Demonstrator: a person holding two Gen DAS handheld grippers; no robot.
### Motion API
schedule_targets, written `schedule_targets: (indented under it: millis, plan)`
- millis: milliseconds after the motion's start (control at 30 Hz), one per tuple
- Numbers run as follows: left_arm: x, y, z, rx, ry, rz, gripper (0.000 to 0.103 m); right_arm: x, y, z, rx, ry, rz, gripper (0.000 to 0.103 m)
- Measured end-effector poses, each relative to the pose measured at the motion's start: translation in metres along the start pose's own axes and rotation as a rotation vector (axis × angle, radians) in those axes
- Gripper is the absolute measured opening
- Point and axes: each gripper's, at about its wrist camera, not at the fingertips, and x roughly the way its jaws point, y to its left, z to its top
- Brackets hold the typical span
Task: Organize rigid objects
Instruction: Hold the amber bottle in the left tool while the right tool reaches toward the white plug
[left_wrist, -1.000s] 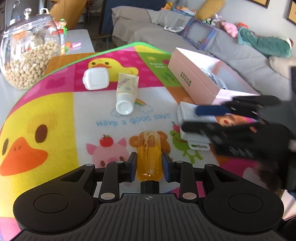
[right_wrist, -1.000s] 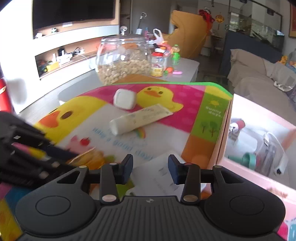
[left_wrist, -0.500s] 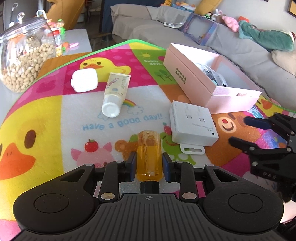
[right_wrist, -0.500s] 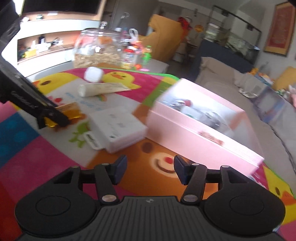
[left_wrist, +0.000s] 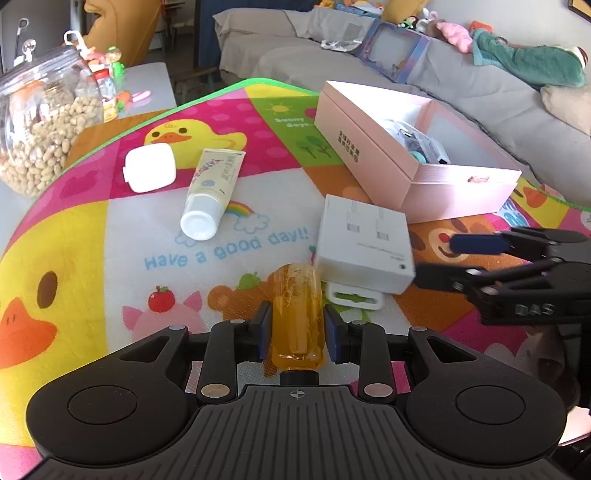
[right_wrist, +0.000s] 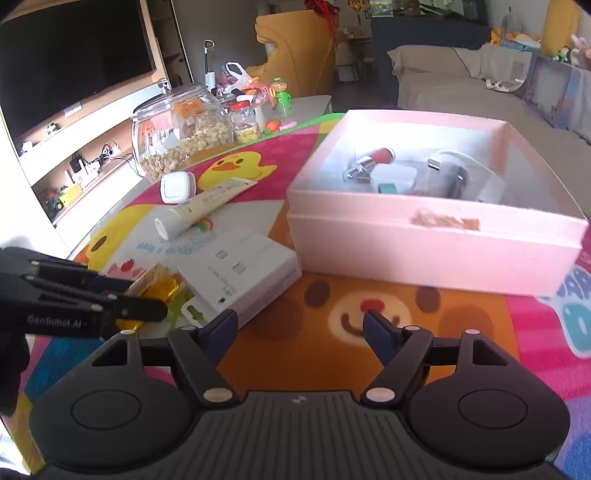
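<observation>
My left gripper (left_wrist: 294, 330) is shut on an amber bottle (left_wrist: 296, 314), held low over the colourful mat; it also shows in the right wrist view (right_wrist: 157, 286). My right gripper (right_wrist: 297, 330) is open and empty, just right of a flat white box (right_wrist: 240, 278), also seen in the left wrist view (left_wrist: 364, 249). An open pink box (right_wrist: 424, 236) holding several small items stands behind; it also shows in the left wrist view (left_wrist: 373, 155). A white tube (left_wrist: 210, 192) and a small white case (left_wrist: 149, 171) lie further back.
A glass jar of nuts (left_wrist: 40, 125) stands at the mat's far left, with small bottles and toys behind it. A grey sofa (left_wrist: 461, 85) with clutter runs along the right. The mat (left_wrist: 110, 236) covers the table.
My right gripper has swung back toward the white box and opened wider. My left gripper keeps hold of the amber bottle, hardly moved.
</observation>
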Motion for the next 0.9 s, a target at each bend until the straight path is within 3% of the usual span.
schedule_targets:
  millis: [33,100,200,367,600,733,900]
  plan:
    - [0.0,0.0,0.0,-0.003,-0.002,-0.003,0.032,0.002,0.003,0.0,-0.012,-0.003,-0.002,0.071]
    - [-0.001,0.001,-0.002,-0.005,-0.009,-0.007,0.032,0.002,0.009,0.0,-0.051,0.002,0.01,0.05]
    - [-0.002,0.0,-0.003,0.001,-0.017,-0.008,0.032,-0.005,0.014,-0.004,-0.108,0.03,0.037,0.037]
    - [-0.001,0.001,-0.003,-0.012,-0.012,-0.007,0.032,-0.019,0.011,-0.012,-0.149,0.044,-0.013,0.038]
    - [-0.003,-0.007,-0.006,0.059,-0.013,0.021,0.033,-0.031,0.025,0.005,-0.125,-0.058,0.094,0.071]
    - [-0.009,0.004,-0.008,0.033,0.001,-0.012,0.033,-0.012,0.039,0.026,-0.062,-0.021,0.087,0.072]
    - [-0.014,0.017,-0.011,0.011,-0.016,0.014,0.033,0.001,0.07,0.064,-0.119,-0.046,0.135,0.072]
